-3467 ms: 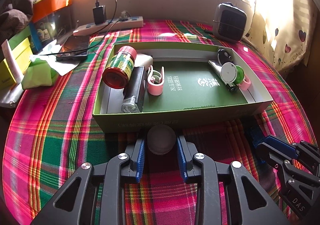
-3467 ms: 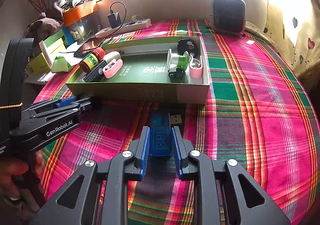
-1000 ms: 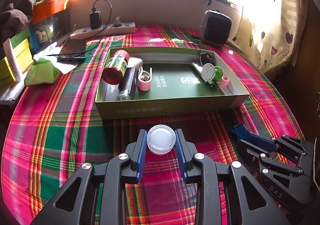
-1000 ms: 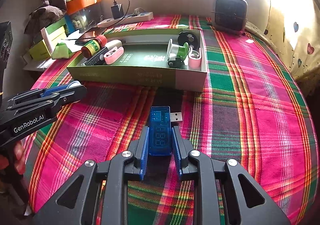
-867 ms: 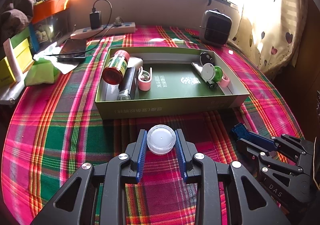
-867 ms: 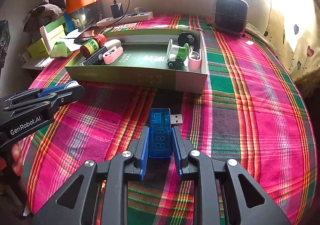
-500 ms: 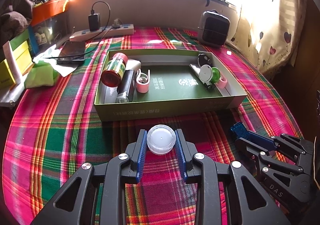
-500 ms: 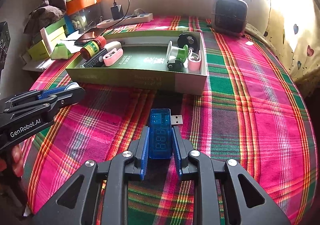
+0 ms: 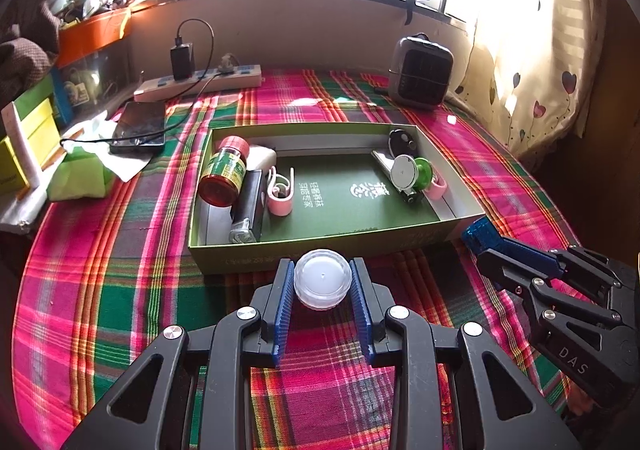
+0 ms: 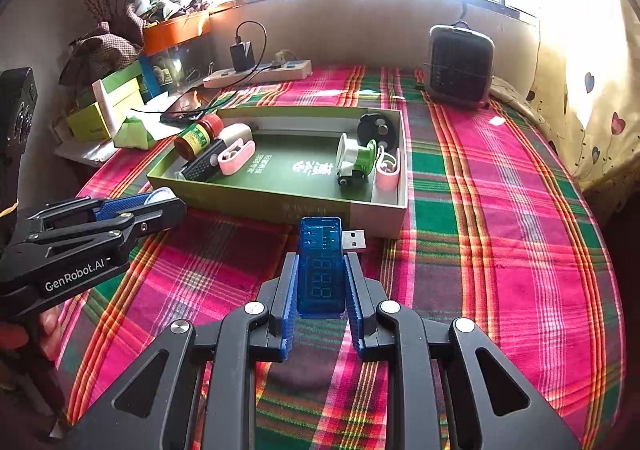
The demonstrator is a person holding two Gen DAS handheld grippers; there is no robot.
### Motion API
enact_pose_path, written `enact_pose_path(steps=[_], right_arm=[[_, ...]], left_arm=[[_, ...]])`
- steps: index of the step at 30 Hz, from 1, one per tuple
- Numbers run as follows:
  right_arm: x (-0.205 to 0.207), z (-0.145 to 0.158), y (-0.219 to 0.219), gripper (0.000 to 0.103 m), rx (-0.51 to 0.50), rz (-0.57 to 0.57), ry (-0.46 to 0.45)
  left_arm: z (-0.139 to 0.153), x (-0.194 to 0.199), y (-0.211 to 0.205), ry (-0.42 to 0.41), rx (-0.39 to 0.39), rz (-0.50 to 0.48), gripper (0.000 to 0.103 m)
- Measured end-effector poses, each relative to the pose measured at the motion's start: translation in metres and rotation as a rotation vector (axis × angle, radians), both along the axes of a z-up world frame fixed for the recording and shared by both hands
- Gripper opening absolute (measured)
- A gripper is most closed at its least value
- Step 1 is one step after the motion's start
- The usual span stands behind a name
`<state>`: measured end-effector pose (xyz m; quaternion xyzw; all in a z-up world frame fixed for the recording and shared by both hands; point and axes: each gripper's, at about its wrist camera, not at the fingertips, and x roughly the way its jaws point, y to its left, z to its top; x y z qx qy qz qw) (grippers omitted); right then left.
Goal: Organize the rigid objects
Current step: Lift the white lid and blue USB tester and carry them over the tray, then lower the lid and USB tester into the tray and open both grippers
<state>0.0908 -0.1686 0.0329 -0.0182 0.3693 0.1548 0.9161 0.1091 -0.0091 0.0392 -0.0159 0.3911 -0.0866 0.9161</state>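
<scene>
Grippers both loaded – left gripper [image 9: 322, 284] has its fingers clamped on a white jar [image 9: 322, 283], right gripper [image 10: 321, 282] pinches a blue USB meter [image 10: 321, 266], plug end poking past the tips. Both hover just short of the box's [image 10: 260, 206] near edge – presumably lined up to drop in.

Two wrist fisheyes, both angled down over the plaid table toward the window.
We see each look along its own fingers, close in; both share the green box [image 9: 320, 246] [image 10: 256, 206].
</scene>
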Motion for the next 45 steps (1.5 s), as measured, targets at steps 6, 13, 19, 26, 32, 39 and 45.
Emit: enact_pose_path(steps=[6, 13, 19, 26, 32, 39, 45], right_arm=[[0.02, 0.014, 0.002, 0.023, 0.004, 0.023, -0.021], [0.055, 0.023, 0.006, 0.023, 0.011, 0.054, -0.015], [0.085, 0.024, 0.008, 0.023, 0.022, 0.079, 0.002], [0.114, 0.018, 0.015, 0.023, 0.044, 0.136, 0.047], [0.129, 0.01, 0.022, 0.023, 0.045, 0.16, 0.076], [0.144, 0.003, 0.032, 0.023, 0.034, 0.195, 0.106], [0.153, -0.005, 0.038, 0.023, 0.033, 0.212, 0.128]], left_arm=[[0.003, 0.015, -0.001, 0.008, -0.021, -0.017, 0.027], [0.007, 0.036, -0.003, 0.007, -0.037, -0.023, 0.027], [0.009, 0.055, -0.002, -0.004, -0.029, -0.019, 0.027], [0.001, 0.075, -0.005, 0.023, -0.032, -0.031, 0.027], [-0.008, 0.084, -0.009, 0.042, -0.024, -0.038, 0.027], [-0.016, 0.092, -0.01, 0.062, -0.019, -0.035, 0.027], [-0.024, 0.096, -0.011, 0.081, -0.009, -0.038, 0.027]])
